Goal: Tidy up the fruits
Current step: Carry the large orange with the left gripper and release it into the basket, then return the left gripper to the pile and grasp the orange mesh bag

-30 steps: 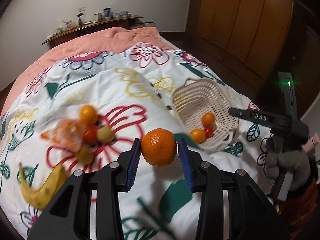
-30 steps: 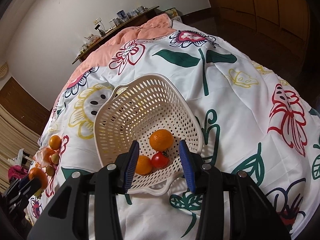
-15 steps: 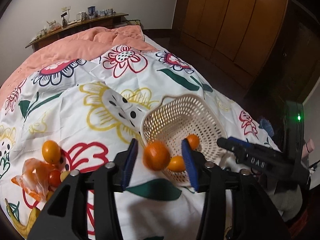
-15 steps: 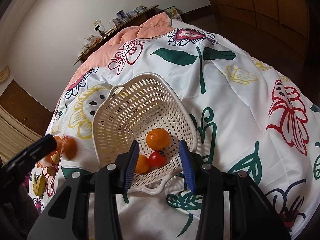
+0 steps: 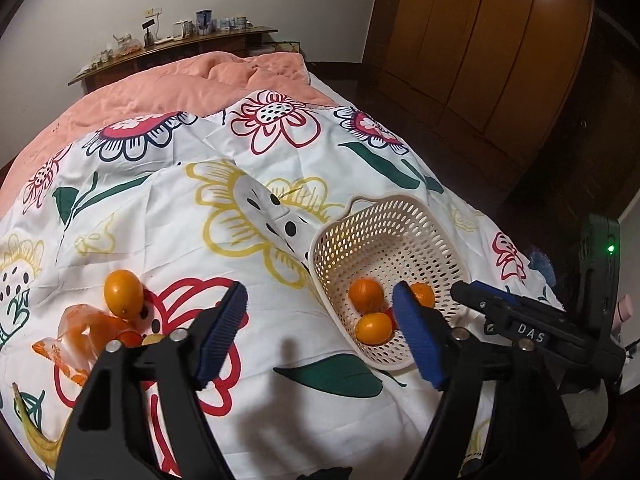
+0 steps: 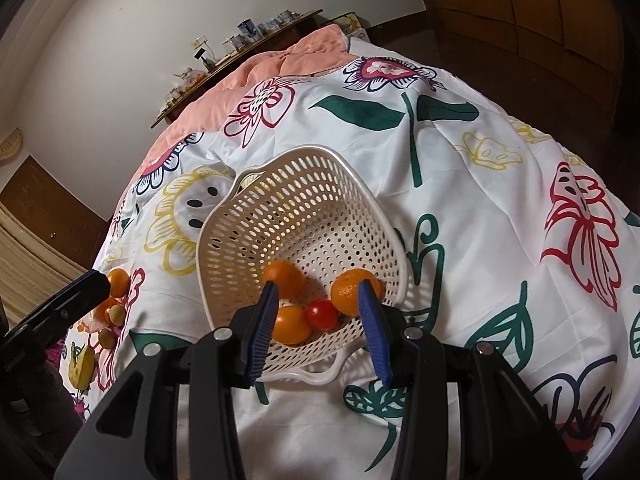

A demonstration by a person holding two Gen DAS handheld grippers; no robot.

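Observation:
A white perforated basket (image 5: 400,216) lies on the flowered bedcover and holds three oranges and a red tomato (image 6: 322,314). One orange (image 6: 285,280) is blurred near the basket's left wall. My left gripper (image 5: 320,300) hangs just left of the basket, its jaws opening with nothing between them. My right gripper (image 6: 318,286) hovers over the basket's near rim (image 6: 316,376), jaws partly apart, pads touching nothing. Left of the basket lie a loose orange (image 5: 123,294), an orange plastic bag (image 5: 80,340) with small fruits, and a banana (image 5: 36,436).
A salmon blanket (image 5: 192,88) covers the far end of the bed. Behind it a wooden shelf (image 5: 180,46) carries small items. A wooden wardrobe (image 5: 480,40) stands on the right across a dark floor. The bed's edge drops off near the right gripper.
My left gripper carried an orange rightward to the basket and opened; the orange left its pads and is now inside the basket. The right gripper kept still.

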